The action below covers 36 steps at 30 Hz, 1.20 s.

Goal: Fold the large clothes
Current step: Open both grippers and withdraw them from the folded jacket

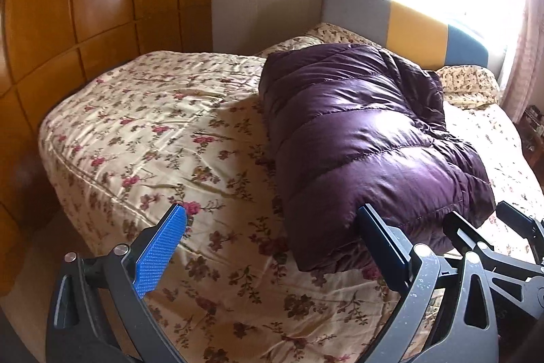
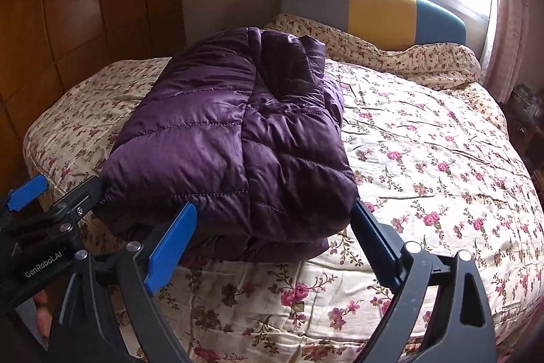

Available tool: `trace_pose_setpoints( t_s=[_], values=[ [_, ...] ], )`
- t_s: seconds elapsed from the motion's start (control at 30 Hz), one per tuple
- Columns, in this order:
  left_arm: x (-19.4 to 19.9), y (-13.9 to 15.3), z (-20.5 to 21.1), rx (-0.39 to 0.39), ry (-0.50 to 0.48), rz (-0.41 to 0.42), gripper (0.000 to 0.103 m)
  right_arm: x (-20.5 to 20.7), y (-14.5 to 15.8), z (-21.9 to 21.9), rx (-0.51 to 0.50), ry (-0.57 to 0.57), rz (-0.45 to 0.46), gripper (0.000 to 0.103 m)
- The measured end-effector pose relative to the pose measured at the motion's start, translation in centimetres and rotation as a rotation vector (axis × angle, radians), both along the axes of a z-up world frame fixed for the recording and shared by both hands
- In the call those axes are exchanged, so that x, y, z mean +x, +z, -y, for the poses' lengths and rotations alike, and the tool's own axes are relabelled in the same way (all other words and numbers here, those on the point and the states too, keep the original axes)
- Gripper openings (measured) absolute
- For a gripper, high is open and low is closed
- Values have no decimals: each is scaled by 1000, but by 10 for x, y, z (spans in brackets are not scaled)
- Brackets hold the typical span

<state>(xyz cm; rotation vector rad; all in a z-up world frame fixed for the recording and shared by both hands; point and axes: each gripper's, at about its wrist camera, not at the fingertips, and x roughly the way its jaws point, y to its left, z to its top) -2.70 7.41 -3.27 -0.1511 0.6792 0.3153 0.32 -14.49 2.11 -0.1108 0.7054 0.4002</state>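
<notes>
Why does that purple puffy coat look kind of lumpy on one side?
The purple coat is folded on the floral bedspread, but a bunched part at its window-side far edge sits crumpled, not flat. Both grippers, left and right, are open, holding nothing.

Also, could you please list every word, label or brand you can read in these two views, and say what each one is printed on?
"GenRobot.AI": white print on the black body of the left claw, seen at the left edge of the right wrist view.
No other text is readable: the purple jacket shows no visible label, and the floral bedspread carries only a flower pattern.
The items on the shelf at far right are too small and blurred to read.
</notes>
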Motion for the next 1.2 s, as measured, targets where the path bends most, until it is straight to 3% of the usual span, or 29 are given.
trace_pose_setpoints(
  t_s=[0.33, 1.2],
  values=[
    [-3, 0, -4, -16, 23, 4, 100, -2, -3, -2, -12, 11, 1, 93],
    [-7, 6, 9, 54, 8, 15, 100, 5, -9, 9, 12, -18, -39, 95]
  ],
)
